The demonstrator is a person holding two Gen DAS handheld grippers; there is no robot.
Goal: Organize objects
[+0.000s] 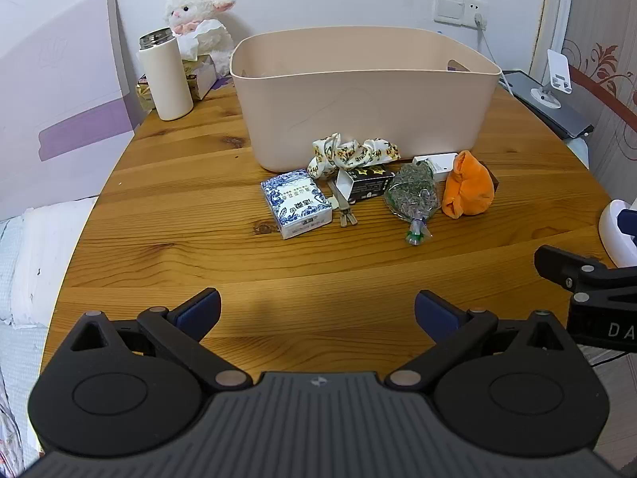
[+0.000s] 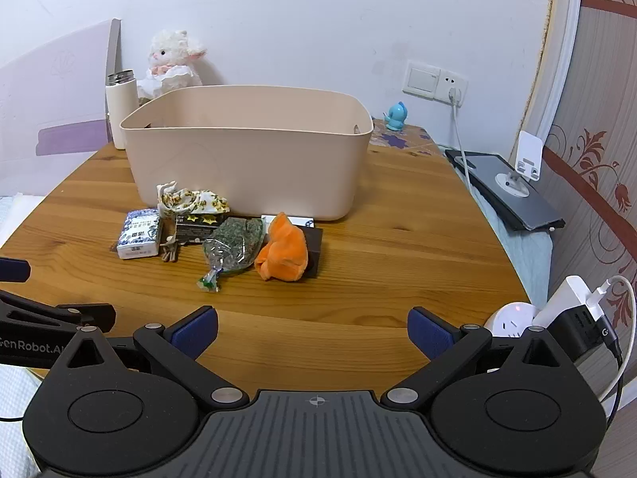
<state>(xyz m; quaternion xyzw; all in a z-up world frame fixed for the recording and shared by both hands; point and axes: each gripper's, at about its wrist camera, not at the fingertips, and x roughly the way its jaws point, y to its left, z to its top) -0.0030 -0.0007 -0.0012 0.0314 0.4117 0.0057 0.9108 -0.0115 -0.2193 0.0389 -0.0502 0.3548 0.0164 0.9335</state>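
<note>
A beige plastic bin (image 1: 358, 95) (image 2: 247, 151) stands at the back of the round wooden table (image 1: 199, 239) (image 2: 398, 239). In front of it lie a blue-and-white box (image 1: 296, 203) (image 2: 139, 233), a patterned cloth (image 1: 354, 153) (image 2: 191, 201), a black box with stars (image 1: 364, 185) (image 2: 197, 227), a bag of dried herbs (image 1: 414, 195) (image 2: 235, 249), an orange plush (image 1: 467, 187) (image 2: 284, 255) and small metal clips (image 1: 344, 209) (image 2: 169, 249). My left gripper (image 1: 317, 310) and right gripper (image 2: 312, 330) are open and empty, near the table's front edge, well short of the objects.
A white thermos (image 1: 165, 75) (image 2: 119, 107) and a white plush lamb (image 1: 199, 16) (image 2: 173, 57) stand at the back left. A phone stand on a grey slab (image 1: 553, 91) (image 2: 517, 183) is to the right. A power strip with chargers (image 2: 557, 318) sits near my right gripper.
</note>
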